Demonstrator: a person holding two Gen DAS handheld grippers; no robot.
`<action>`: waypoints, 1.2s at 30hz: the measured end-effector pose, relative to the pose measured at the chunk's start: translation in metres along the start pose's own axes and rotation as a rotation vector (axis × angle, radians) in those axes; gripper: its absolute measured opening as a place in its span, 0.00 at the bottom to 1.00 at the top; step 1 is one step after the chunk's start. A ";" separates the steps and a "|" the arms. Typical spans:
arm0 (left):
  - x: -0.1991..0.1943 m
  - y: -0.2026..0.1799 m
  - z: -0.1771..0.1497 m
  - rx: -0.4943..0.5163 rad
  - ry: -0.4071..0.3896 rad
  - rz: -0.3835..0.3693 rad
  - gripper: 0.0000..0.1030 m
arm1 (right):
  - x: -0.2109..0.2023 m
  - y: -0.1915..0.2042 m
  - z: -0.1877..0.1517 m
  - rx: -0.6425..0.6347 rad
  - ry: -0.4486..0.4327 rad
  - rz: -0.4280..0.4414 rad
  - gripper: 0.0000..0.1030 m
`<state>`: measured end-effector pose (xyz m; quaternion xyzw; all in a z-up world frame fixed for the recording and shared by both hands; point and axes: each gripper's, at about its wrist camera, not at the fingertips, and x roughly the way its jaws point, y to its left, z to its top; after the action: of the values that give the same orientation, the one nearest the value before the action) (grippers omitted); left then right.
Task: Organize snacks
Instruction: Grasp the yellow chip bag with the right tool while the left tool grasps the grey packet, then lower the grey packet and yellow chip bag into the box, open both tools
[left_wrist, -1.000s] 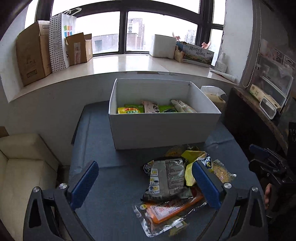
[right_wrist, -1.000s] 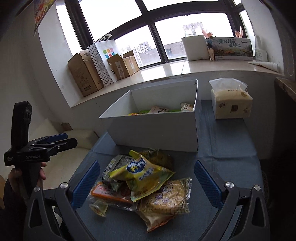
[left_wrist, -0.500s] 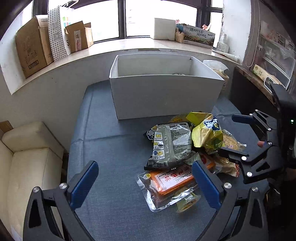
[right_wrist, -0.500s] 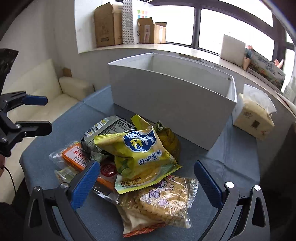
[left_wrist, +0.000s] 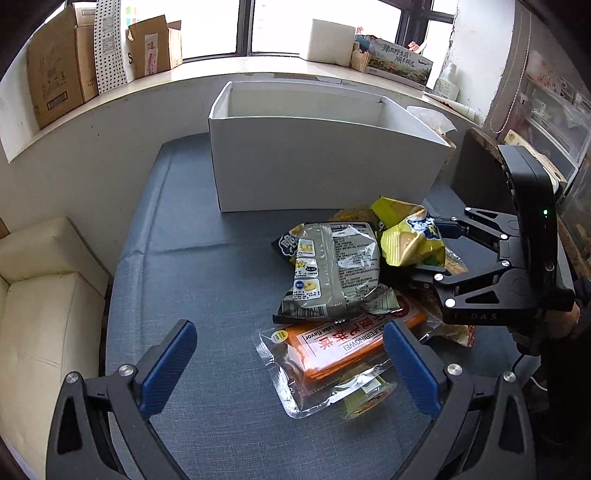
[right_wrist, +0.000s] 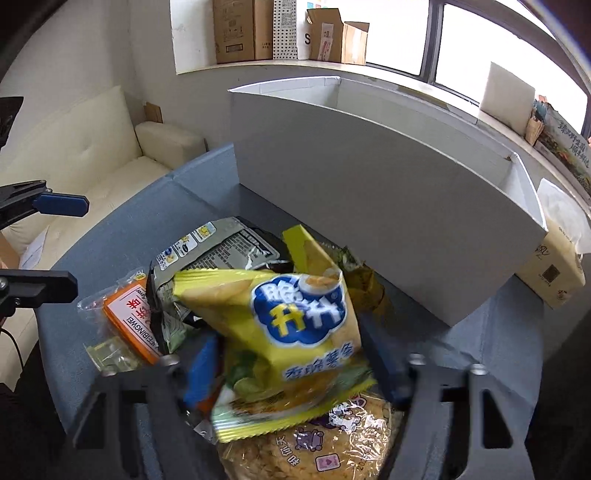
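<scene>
A pile of snack packs lies on the blue-grey table in front of a white box (left_wrist: 325, 162). A yellow chip bag (right_wrist: 288, 332) tops the pile, also in the left wrist view (left_wrist: 410, 240). A grey-green pack (left_wrist: 336, 269) and an orange wafer pack (left_wrist: 347, 343) lie beside it. A clear pack of round biscuits (right_wrist: 317, 450) is under the chip bag. My right gripper (right_wrist: 291, 362) straddles the chip bag with its jaws closing in on both sides; its grip is blurred. My left gripper (left_wrist: 288, 362) is open and empty above the orange pack.
A cream sofa (left_wrist: 44, 295) stands left of the table. A tissue pack (right_wrist: 554, 258) sits right of the box. Cardboard boxes (left_wrist: 55, 70) and a white box (left_wrist: 332, 40) line the window sill. A dark shelf unit (left_wrist: 546, 122) stands at the right.
My right gripper has dropped down onto the pile and its jaws have narrowed around the yellow chip bag. My left gripper has come lower and closer to the packs.
</scene>
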<state>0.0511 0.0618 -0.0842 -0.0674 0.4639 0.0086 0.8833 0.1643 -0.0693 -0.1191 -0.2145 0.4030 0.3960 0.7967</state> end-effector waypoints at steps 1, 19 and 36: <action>0.003 0.000 0.000 -0.002 0.007 0.000 1.00 | 0.000 -0.001 -0.002 0.002 0.000 -0.005 0.63; 0.080 -0.026 0.040 -0.122 0.143 -0.130 1.00 | -0.118 -0.048 -0.047 0.345 -0.296 0.029 0.46; 0.065 -0.032 0.037 -0.037 0.034 -0.036 0.54 | -0.141 -0.054 -0.074 0.425 -0.344 0.039 0.46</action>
<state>0.1212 0.0319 -0.1136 -0.0923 0.4772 0.0002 0.8739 0.1218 -0.2154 -0.0463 0.0357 0.3398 0.3485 0.8728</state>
